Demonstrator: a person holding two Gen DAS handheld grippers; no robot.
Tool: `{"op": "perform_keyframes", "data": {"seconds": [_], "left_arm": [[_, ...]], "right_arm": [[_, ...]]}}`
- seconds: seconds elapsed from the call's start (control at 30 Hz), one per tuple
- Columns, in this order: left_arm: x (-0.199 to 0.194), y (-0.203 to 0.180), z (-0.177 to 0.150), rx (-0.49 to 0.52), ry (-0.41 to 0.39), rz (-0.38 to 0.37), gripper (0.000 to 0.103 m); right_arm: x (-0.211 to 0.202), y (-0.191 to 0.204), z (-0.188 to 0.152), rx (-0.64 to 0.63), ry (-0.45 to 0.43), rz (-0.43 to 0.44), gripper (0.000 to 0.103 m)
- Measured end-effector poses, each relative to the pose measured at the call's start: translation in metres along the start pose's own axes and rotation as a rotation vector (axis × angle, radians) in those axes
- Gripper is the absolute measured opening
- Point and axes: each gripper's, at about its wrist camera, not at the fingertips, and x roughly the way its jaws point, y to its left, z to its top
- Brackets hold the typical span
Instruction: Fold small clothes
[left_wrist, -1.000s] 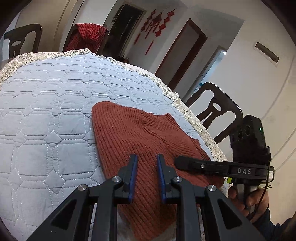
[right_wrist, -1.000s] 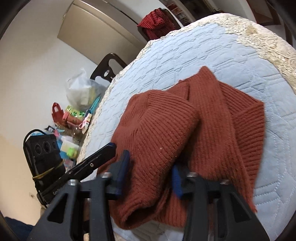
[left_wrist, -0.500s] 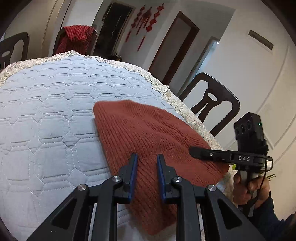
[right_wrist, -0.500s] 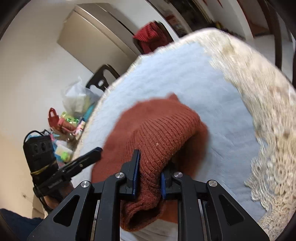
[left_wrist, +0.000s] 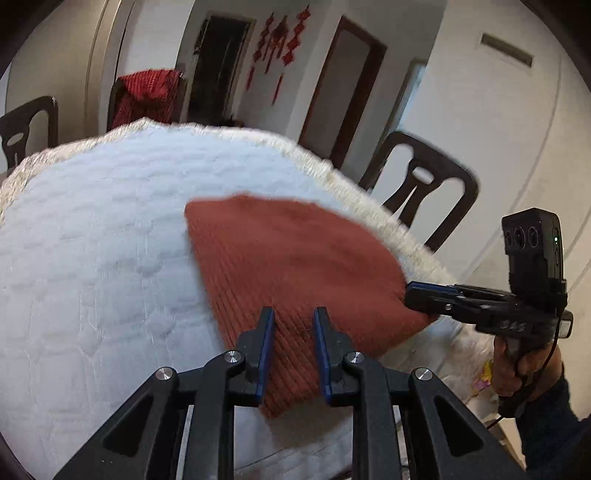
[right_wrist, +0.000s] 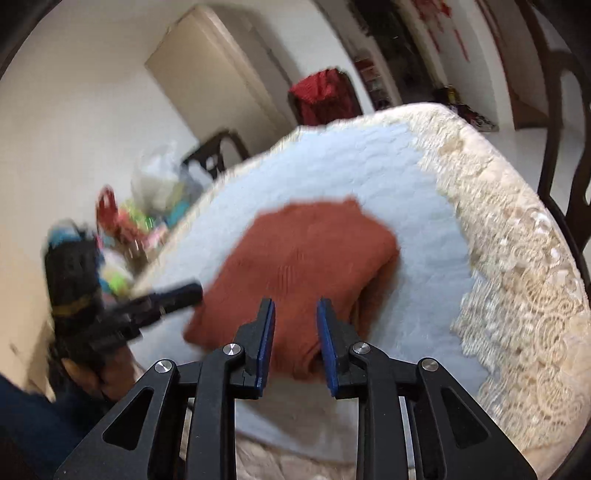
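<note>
A rust-red ribbed knit garment (left_wrist: 295, 258) lies folded over on the pale blue quilted table cover (left_wrist: 92, 240); it also shows in the right wrist view (right_wrist: 310, 254). My left gripper (left_wrist: 293, 332) is open just above the garment's near edge, holding nothing. My right gripper (right_wrist: 295, 325) is open with the garment's near edge below its jaws; from the left wrist view its fingers (left_wrist: 424, 295) sit at the garment's right corner. Both views are motion-blurred.
The cover has a cream lace border (right_wrist: 517, 277) along the table's edge. Dark chairs (left_wrist: 424, 184) stand around the table, one draped with red cloth (left_wrist: 147, 92). A pile of bags and colourful items (right_wrist: 140, 218) lies to the left.
The right gripper carried a fold of the garment over itself, then opened and let go. The garment now lies as a more compact folded shape. Both grippers pulled back a little.
</note>
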Motion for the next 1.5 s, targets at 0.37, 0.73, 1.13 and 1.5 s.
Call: {"op": "perform_keyframes", "data": {"seconds": [0.37,0.73,1.13,1.5], "left_arm": [[0.008,-0.007,0.039,0.019,-0.061,0.074,0.023],[0.04,0.008,0.045,-0.009,-0.009,0.15,0.027],[0.071,0.015,0.056,-0.008,0.039,0.245,0.027],[0.04,0.008,0.056,0.002,-0.005,0.246,0.027]], "right_arm": [[0.005,-0.003,0.033,0.002,-0.068,-0.039,0.023],[0.041,-0.021,0.048,0.042,-0.004,-0.074,0.022],[0.067,-0.033,0.063,0.047,-0.006,-0.112,0.022],[0.03,-0.007,0.056,-0.042,-0.059,-0.113,0.023]]}}
